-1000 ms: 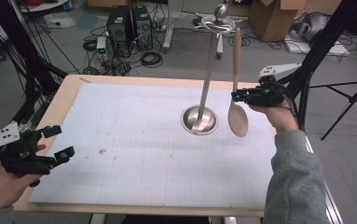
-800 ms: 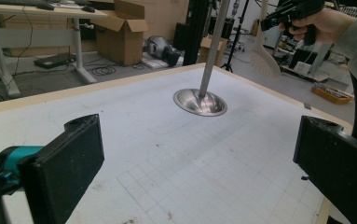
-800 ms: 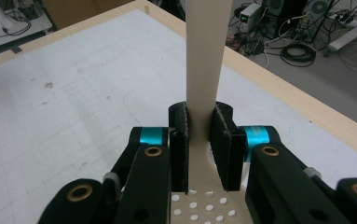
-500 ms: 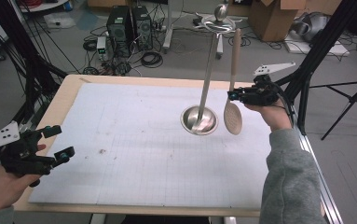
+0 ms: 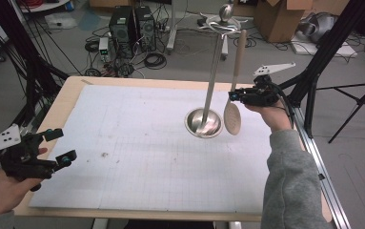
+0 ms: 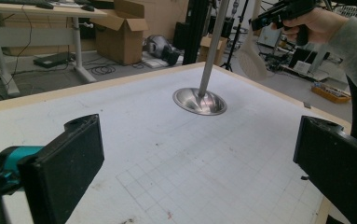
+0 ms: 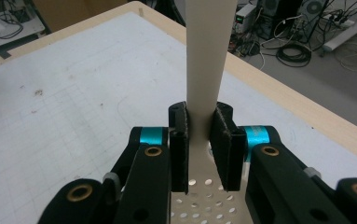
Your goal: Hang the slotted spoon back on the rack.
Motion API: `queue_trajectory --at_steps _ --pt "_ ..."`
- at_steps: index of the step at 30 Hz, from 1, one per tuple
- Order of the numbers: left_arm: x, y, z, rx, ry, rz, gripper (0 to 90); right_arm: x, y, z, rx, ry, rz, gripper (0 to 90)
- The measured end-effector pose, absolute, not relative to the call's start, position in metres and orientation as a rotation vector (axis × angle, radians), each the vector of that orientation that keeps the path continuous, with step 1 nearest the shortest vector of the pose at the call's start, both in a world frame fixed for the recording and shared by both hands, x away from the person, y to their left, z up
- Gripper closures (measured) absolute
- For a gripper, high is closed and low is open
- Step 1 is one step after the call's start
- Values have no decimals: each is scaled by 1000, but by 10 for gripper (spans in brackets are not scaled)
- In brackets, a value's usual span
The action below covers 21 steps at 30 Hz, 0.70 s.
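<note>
A metal stand (image 5: 203, 123) with a round dished base and a tall pole rises from the white mat; its base (image 6: 200, 101) lies ahead in the left gripper view. A beige slotted spoon (image 5: 232, 118) hangs upright beside the pole, bowl down, handle reaching up near the stand's top hooks. My right gripper (image 5: 233, 96) is shut on the spoon's neck (image 7: 205, 88), just above the perforated bowl. My left gripper (image 5: 59, 144) rests open at the table's near left corner, its jaws wide apart and nothing between them.
The white gridded mat (image 5: 147, 143) covers the wooden table (image 5: 70, 93). Behind the table the floor holds computer towers (image 5: 132, 26), cables and cardboard boxes (image 5: 278, 16). A black tripod (image 5: 323, 62) stands off the right edge.
My right gripper has carried the spoon left and slightly up, closer to the stand's pole. The left gripper has stayed put.
</note>
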<state>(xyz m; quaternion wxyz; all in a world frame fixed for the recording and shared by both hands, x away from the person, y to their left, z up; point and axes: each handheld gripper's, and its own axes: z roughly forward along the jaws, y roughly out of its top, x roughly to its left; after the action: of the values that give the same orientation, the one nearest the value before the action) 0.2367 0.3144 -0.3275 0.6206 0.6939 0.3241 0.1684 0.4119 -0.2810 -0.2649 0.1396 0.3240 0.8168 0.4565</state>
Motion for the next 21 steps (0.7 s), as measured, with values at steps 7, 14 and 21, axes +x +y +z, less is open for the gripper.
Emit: queue_trajectory --at_steps 7,14,21 --pt "236 315 -327 1596 743 387 21 416 -276 -267 933 2350 1327 779" --pt "236 315 -327 1589 746 386 20 418 -273 -268 941 2335 1322 777" --pt "237 313 -328 1598 743 384 21 412 -274 -267 926 2312 1314 698"
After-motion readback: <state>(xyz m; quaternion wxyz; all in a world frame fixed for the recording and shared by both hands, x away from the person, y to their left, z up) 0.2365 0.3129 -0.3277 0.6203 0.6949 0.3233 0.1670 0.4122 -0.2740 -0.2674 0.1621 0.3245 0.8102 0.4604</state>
